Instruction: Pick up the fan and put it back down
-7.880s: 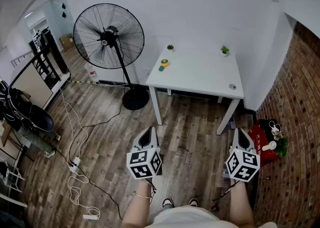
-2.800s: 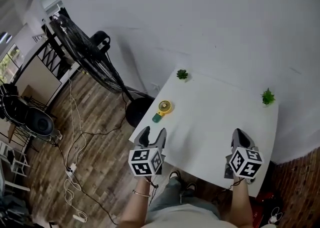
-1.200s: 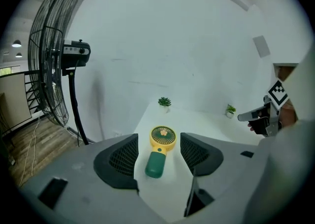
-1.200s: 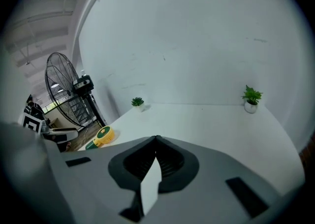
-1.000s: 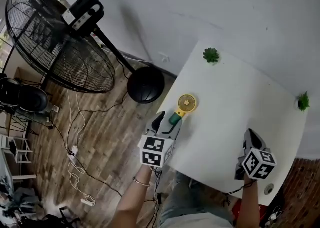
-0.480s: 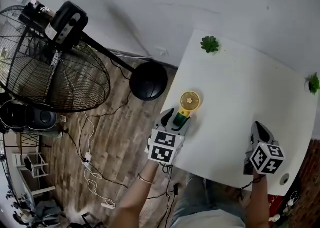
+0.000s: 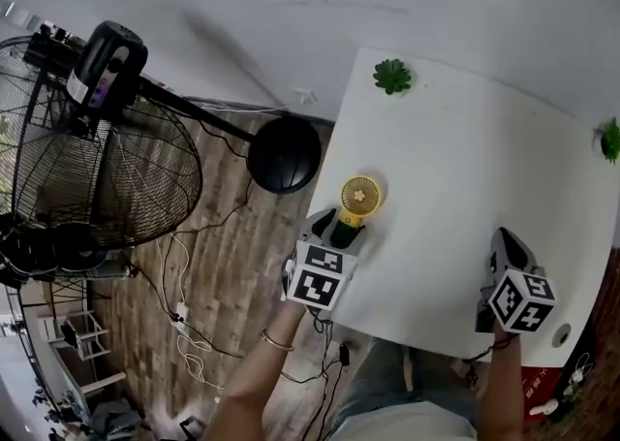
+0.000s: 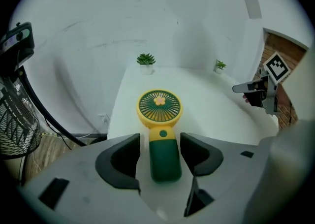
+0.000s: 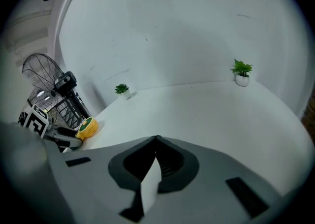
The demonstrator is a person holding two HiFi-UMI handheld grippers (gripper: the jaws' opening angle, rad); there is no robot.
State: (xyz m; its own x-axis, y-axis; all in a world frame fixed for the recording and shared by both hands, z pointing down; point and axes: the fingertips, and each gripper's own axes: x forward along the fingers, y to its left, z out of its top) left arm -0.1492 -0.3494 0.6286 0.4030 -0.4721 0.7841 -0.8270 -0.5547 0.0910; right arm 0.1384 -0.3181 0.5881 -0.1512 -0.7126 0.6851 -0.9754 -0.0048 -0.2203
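Standing on the floor well left of the fan: one pedestal fan, apparently no part of the job. Left tool: one, jaws spread either side of the fan's green handle, seemingly not yet touching, lined up for a pinch. Fan: one, yellow-headed, lying flat at the tabletop edge. Beyond and right of the fan: two potted plants. Well right of the fan: one right tool, jaws together, empty, likely idle.
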